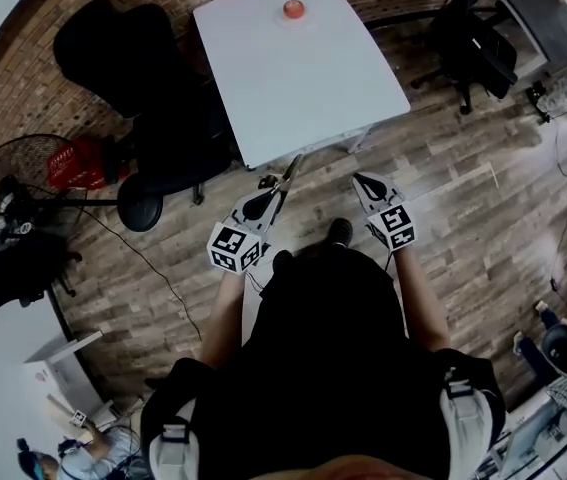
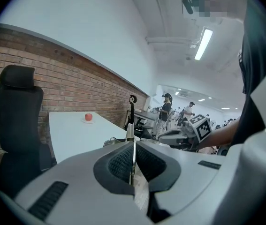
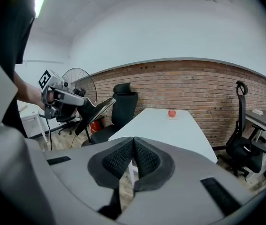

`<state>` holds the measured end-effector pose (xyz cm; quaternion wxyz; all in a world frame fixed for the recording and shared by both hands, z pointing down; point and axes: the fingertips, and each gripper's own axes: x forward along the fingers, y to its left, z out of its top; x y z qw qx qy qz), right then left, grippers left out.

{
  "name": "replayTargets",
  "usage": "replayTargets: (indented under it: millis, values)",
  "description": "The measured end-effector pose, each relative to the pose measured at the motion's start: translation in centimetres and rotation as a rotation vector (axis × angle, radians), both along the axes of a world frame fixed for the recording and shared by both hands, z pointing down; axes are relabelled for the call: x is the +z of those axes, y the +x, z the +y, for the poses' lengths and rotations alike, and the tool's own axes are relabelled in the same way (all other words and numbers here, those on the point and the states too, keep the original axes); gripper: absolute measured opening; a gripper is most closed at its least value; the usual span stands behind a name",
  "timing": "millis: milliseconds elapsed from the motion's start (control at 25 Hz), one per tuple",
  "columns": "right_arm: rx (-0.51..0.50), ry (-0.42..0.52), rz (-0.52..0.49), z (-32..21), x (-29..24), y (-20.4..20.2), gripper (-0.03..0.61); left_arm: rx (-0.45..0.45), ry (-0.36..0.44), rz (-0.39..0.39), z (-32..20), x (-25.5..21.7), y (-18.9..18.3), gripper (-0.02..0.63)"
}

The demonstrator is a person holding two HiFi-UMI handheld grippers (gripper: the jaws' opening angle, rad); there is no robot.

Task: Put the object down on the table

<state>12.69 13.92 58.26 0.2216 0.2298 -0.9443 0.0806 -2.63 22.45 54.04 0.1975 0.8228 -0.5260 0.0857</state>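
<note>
**Two grippers in front of the table, one of them holding a thin tool**

Both grippers are held by a person who stands on the wooden floor at the near corner of the white table (image 1: 303, 88). The left gripper (image 1: 275, 190) is clenched on a thin flat metal tool (image 1: 291, 168), and I cannot tell exactly what kind of tool it is. In the left gripper view the pads (image 2: 118, 163) press on the tool from both sides, and it stands on its edge between them, like a narrow vertical line. Its long axis runs along the jaws. The free end points forward and away from the person, toward the near edge of the table, and it is in the air above the floor, not touching the table top. From the right gripper view the same tool (image 3: 105, 103) sticks out past the dark jaws and points toward the table.

The right gripper (image 1: 360, 180) is beside the left one. Its jaws are pressed together with nothing between them.

On the far end of the table is a small red fruit (image 1: 293, 9), well apart from both grippers. A black office chair (image 1: 113, 48) stands at the left side of the table, near the brick wall.
</note>
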Motion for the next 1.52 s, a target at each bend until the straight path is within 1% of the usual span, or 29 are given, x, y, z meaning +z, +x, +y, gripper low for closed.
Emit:
replayTargets:
  millis: [160,480,800,1160,1360,1520]
  values:
    - [-0.023,0.007,-0.003,-1.3,0.2,0.8,-0.002,-0.022,0.003,-0.002,-1.1,0.0,1.0,0.023]
    - [-0.039,-0.020,-0.007,-2.7,0.6,2.8,-0.002,-0.038,0.012,-0.022,-2.9,-0.4,3.2,0.023]
    - [-0.063,-0.015,-0.024,-4.4,0.2,3.4,-0.002,-0.069,0.008,-0.031,-3.9,-0.2,3.7,0.023]
    - [-0.076,-0.020,-0.025,-6.0,0.9,5.1,-0.002,-0.082,0.017,-0.047,-5.2,-0.6,5.5,0.023]
    - [-0.082,-0.007,-0.023,-6.3,0.8,4.8,-0.002,-0.088,0.008,-0.045,-5.1,-0.4,5.1,0.023]
    - [-0.065,-0.030,-0.017,-6.3,0.9,4.4,-0.002,-0.077,-0.003,-0.036,-5.7,0.1,4.5,0.023]
